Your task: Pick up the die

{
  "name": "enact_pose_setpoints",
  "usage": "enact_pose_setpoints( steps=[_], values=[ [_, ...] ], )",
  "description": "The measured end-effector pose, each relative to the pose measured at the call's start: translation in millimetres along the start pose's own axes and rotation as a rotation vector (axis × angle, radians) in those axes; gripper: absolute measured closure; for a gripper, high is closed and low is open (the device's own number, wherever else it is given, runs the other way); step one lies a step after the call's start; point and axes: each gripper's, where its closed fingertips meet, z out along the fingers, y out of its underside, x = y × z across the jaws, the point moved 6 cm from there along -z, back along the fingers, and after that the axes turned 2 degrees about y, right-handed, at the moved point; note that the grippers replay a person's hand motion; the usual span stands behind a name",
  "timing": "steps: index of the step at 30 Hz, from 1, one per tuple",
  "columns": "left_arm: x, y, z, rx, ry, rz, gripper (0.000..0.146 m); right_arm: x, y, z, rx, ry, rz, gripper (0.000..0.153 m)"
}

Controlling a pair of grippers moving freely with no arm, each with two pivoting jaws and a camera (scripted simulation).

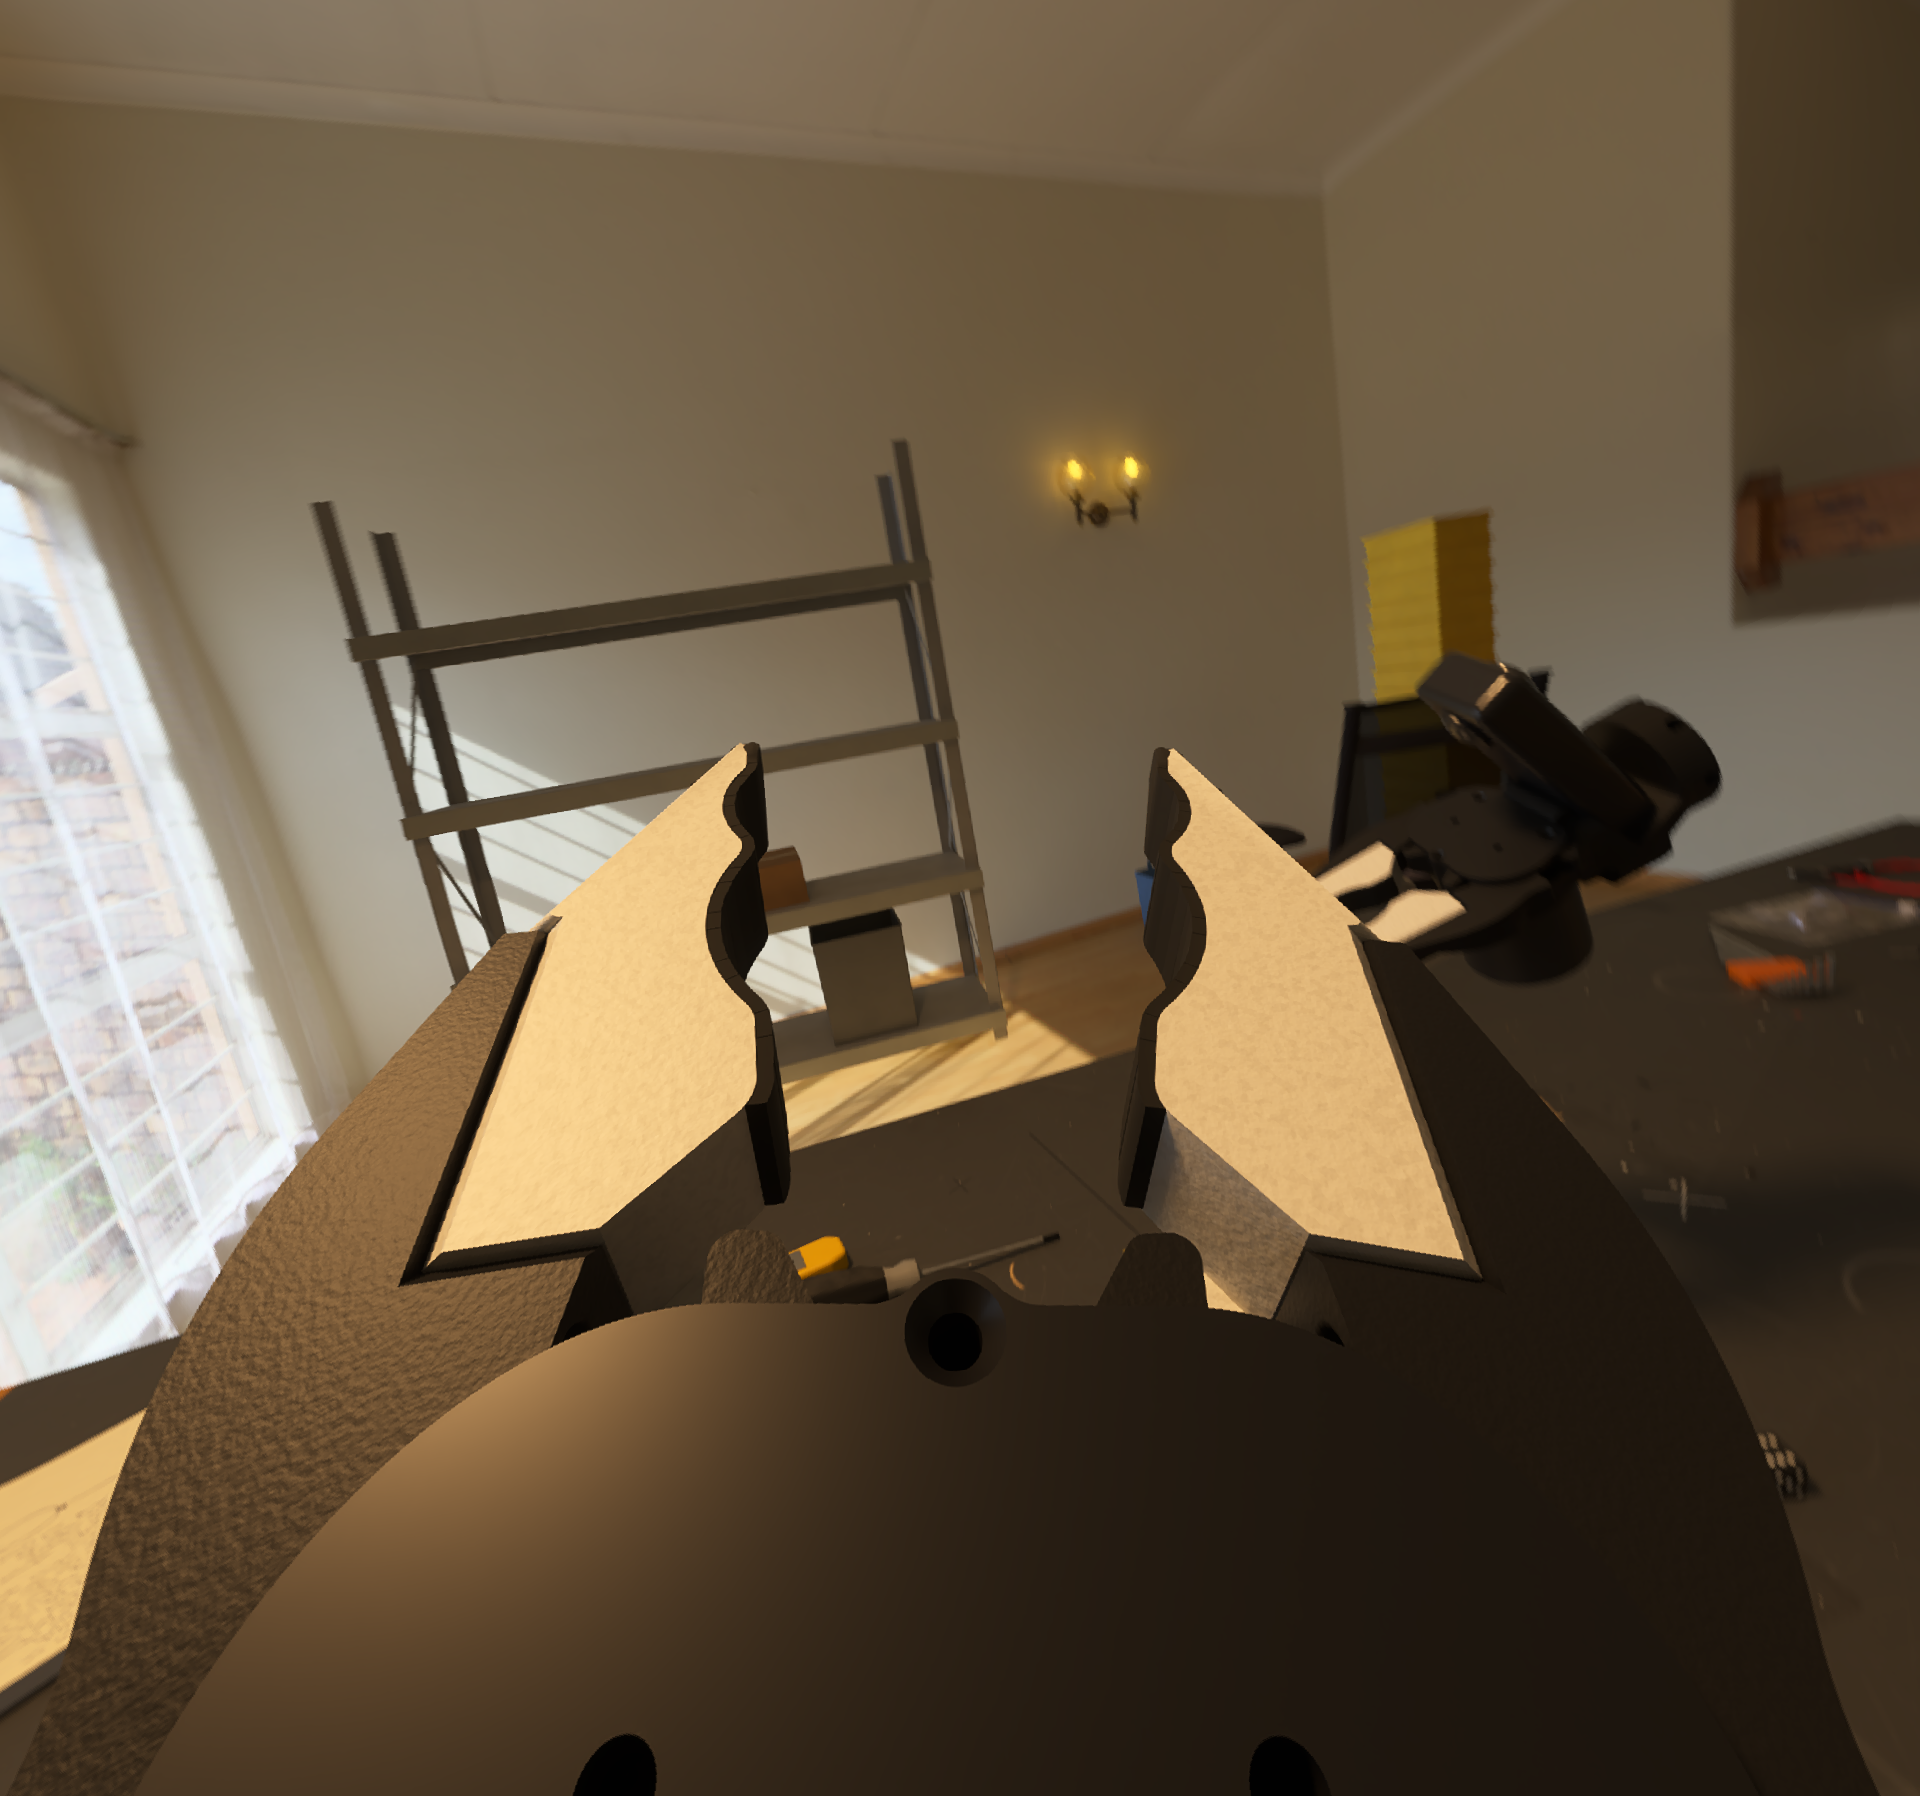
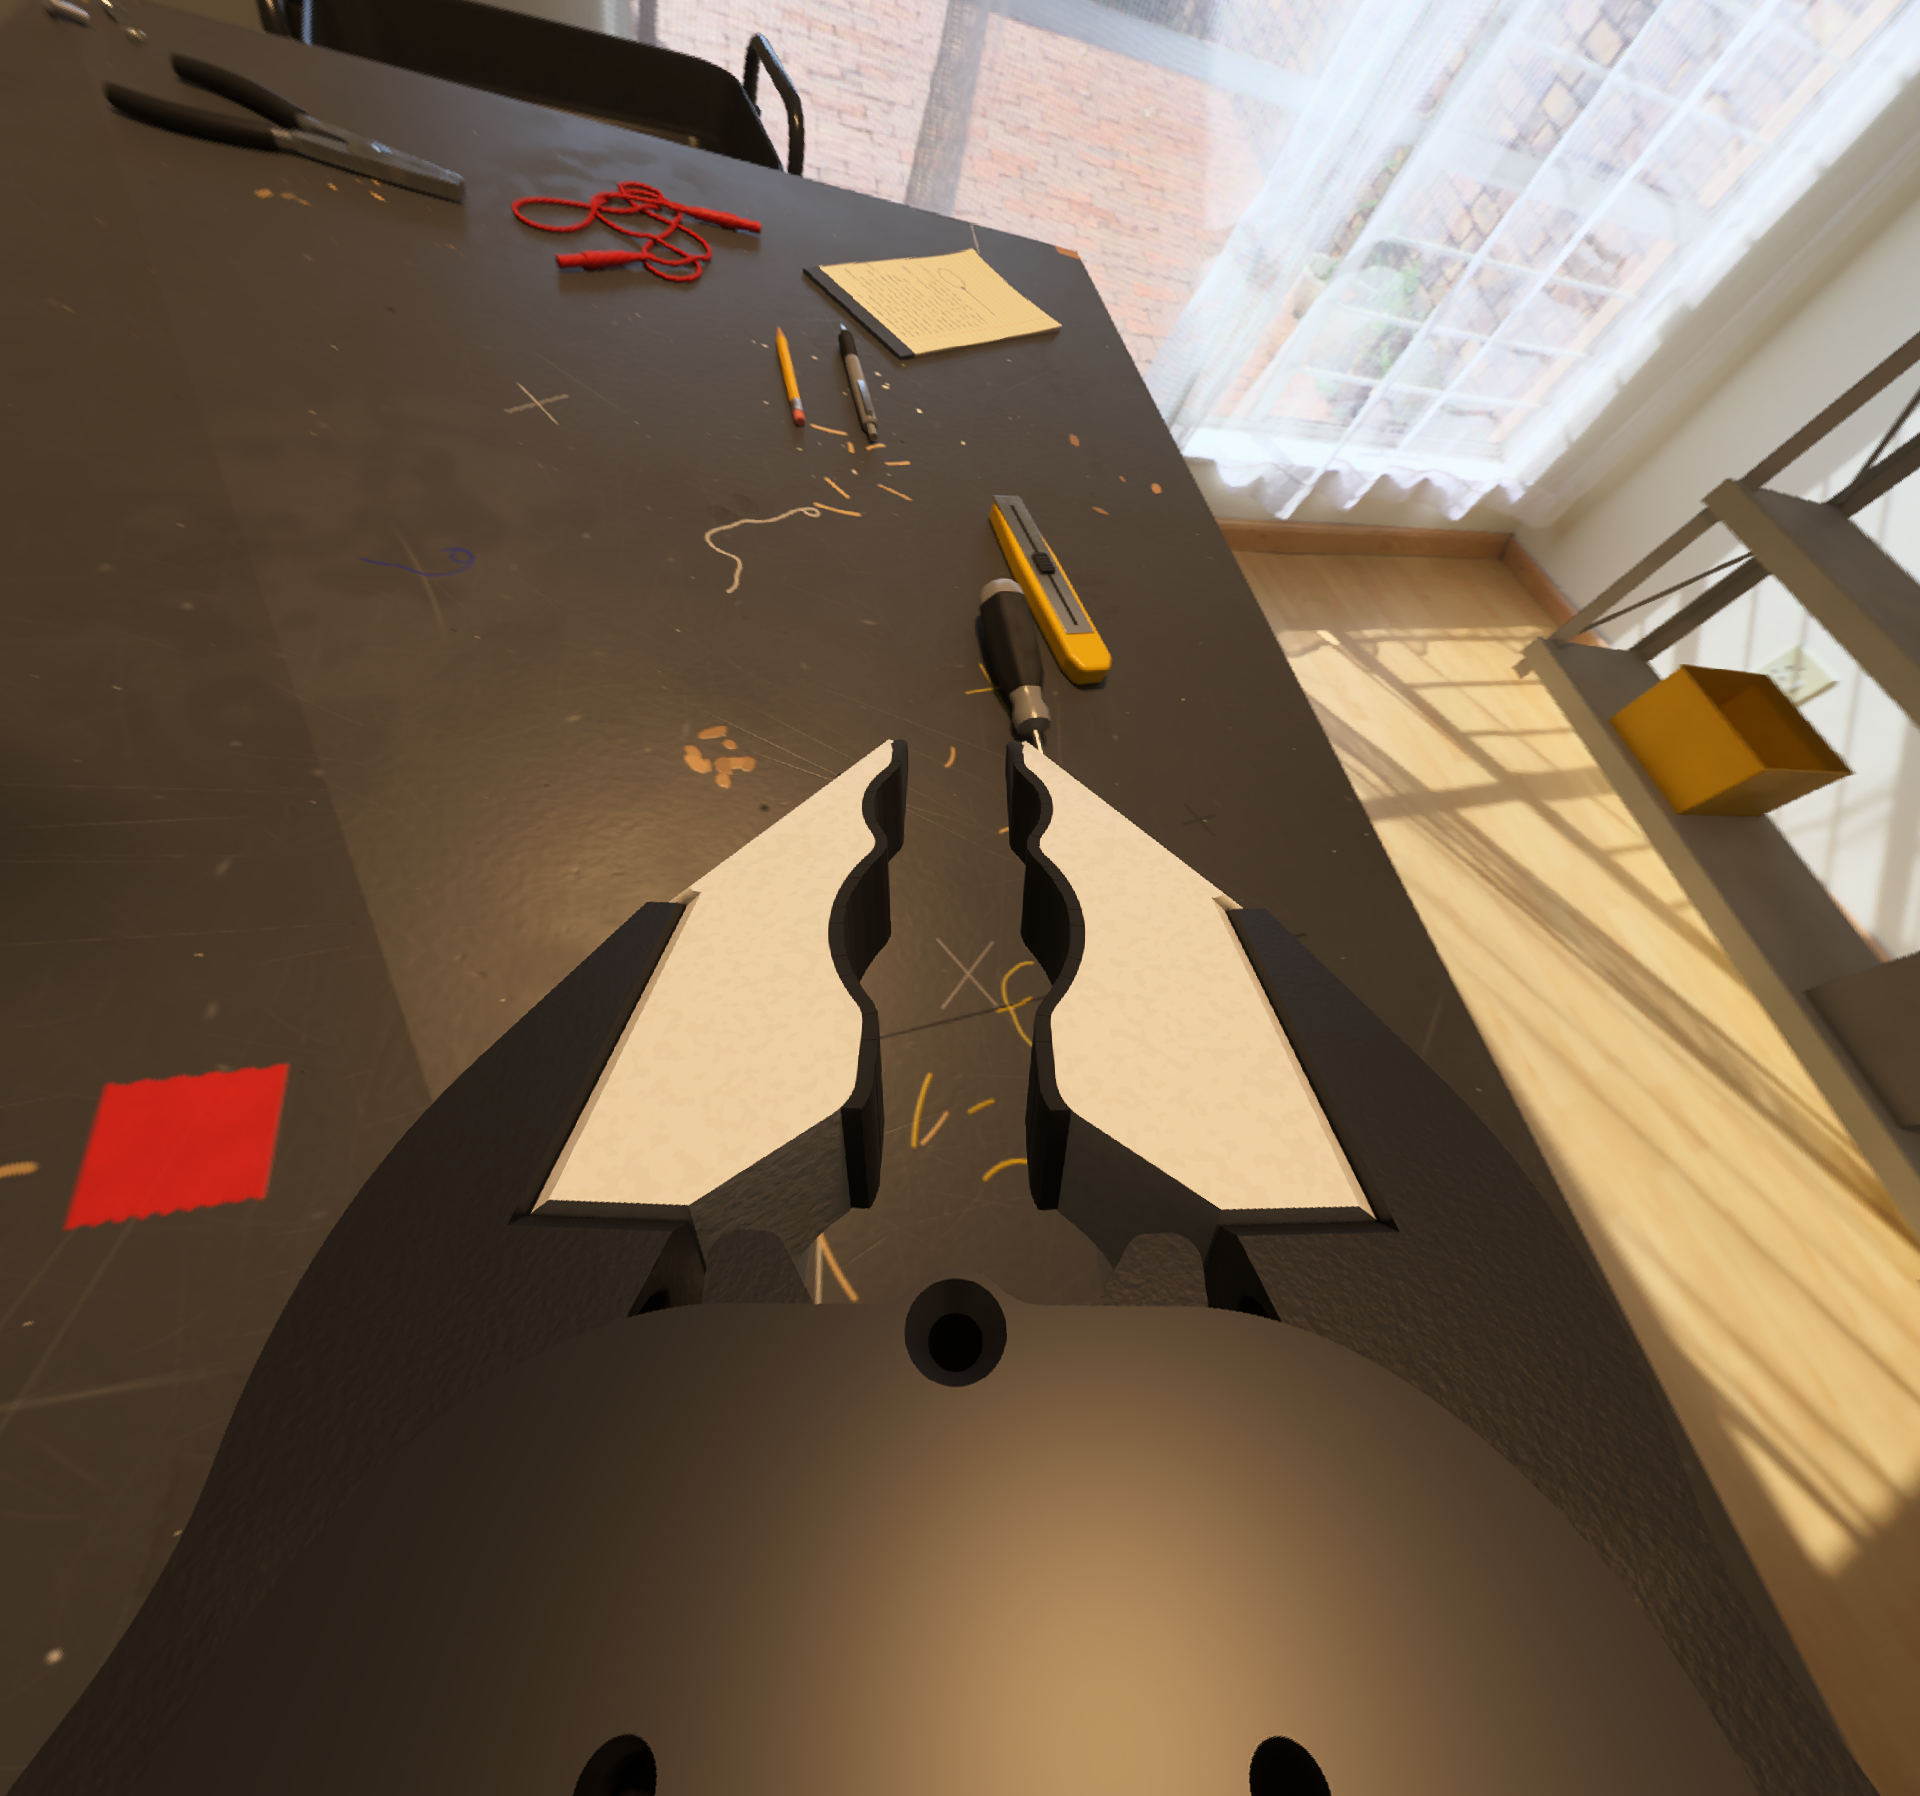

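The main risk is a blind reach. The left gripper (image 1: 958,754) points up and out past the far edge of the worktop (image 2: 416,603) toward the room, so its fingers frame a shelf rather than the table. The die (image 1: 1789,1468) shows only as a small dark thing with pale dots, low beside the right flank of that gripper's body and half hidden by it. It lies well in from the far edge; which corner it is nearest I cannot tell. A descent from this tilt would likely land wide of it or nudge it away with the gripper's housing. A small cube can also skid or tip out if the pads close off-centre.

The right gripper (image 2: 958,747) has a second hazard: loose tools ahead. The screwdriver (image 2: 1013,655) lies just beyond its fingertips, with the yellow utility knife (image 2: 1049,593) touching or nearly touching it, both near the window-side edge (either could be swept off by a careless swing). No die appears in the right wrist view.

As for pose, the left gripper hovers above the table, pitched upward, its fingers spread wide and empty. The right gripper tilts down over the worktop, a red square patch (image 2: 177,1144) off to its left, its fingers parted only narrowly and holding nothing.
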Motion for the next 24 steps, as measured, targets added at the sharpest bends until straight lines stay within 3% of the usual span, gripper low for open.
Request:
enact_pose_setpoints(
  steps=[3, 6, 9, 14, 18, 21, 24],
  values=[
    [-17.4, -2.8, -10.5, 0.069, -0.06, -0.108, 0.072, -2.2, -2.7, -8.7, 0.055, -0.081, 0.049, 0.13],
    [-36.0, -2.3, -20.9, 0.164, -0.112, -0.235, 0.073, -12.3, -8.7, -31.8, 0.161, -0.31, 0.099, 0.126],
    [-44.1, 6.0, -22.2, 0.157, -0.025, -0.324, 0.073, -18.8, -8.6, -60.8, 0.166, -0.489, 0.176, 0.117],
    [-43.7, 24.5, -10.1, 0.055, 0.039, -0.322, 0.073, -42.3, 6.0, -87.1, 0.131, -0.351, 0.234, 0.114],
    [-36.0, 28.9, 2.8, 0.089, 0.123, -0.414, 0.073, -107.6, 75.8, -81.8, -0.113, -0.26, 0.126, 0.114],
    [-30.1, 27.3, 10.3, 0.155, 0.148, -0.475, 0.073, -143.9, 133.9, -80.6, -0.315, -0.165, 0.216, 0.114],
    [-25.6, 26.2, 15.8, 0.205, 0.103, -0.454, 0.073, -146.8, 164.4, -84.8, -0.366, 0.033, 0.272, 0.112]
  ],
)
